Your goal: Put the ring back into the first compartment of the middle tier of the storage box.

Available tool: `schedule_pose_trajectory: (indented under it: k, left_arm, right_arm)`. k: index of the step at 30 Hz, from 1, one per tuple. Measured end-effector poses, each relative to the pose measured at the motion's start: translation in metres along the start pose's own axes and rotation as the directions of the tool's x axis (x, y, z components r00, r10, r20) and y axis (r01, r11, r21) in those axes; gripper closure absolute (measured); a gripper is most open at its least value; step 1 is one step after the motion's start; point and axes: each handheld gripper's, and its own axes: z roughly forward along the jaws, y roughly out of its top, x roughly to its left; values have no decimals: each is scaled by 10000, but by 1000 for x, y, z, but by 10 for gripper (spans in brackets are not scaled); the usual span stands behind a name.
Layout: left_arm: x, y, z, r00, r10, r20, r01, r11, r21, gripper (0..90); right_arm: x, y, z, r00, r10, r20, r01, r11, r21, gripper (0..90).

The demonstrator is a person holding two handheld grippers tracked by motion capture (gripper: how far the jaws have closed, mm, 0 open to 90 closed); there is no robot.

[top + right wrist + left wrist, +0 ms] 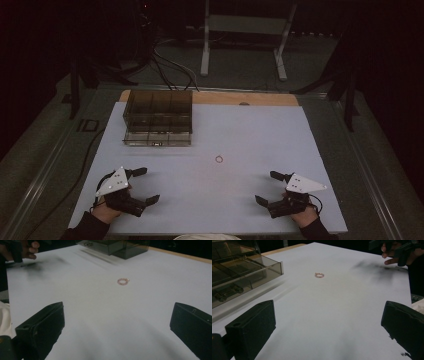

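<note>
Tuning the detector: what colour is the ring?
Pinkish copper ring; right gripper view shows it best.

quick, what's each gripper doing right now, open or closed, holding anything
Left gripper: open, jaws wide apart, holding nothing.
Right gripper: open, jaws wide apart, holding nothing.

Box: the box (158,118) sits on the table (250,130) near the far left corner, close to the far edge.
Ring: the little ring (219,159) lies flat on the table near the middle, in front of the box and to its right, well apart from it.
My left gripper: my left gripper (146,185) is near the front left corner.
My right gripper: my right gripper (268,187) is near the front right corner.
Between them: the ring lies farther back than both grippers.
</note>
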Motion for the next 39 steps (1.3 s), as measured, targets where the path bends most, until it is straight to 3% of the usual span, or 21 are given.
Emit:
schedule_pose_trajectory:
  k: [9,20,27,32,39]
  left_arm:
    - [1,0,1,9999,-85,87,85,10000,25,10]
    - [-6,1,2,9996,22,279,-27,9998,195,9]
    - [-10,1,9,9981,-38,621,15,9993,366,9]
    - [-12,7,10,9963,-217,836,202,9996,184,9]
    - [-13,13,12,9959,-163,893,133,9993,341,9]
  right_arm:
    - [-1,-1,2,9999,112,-112,-109,9996,274,0]
    - [2,1,4,9998,10,-184,-6,9998,217,0]
    - [4,2,3,9999,-58,-117,59,9999,130,0]
    - [5,3,4,9999,-56,-143,57,10000,71,0]
    - [7,4,4,9998,-128,-131,128,9999,24,0]
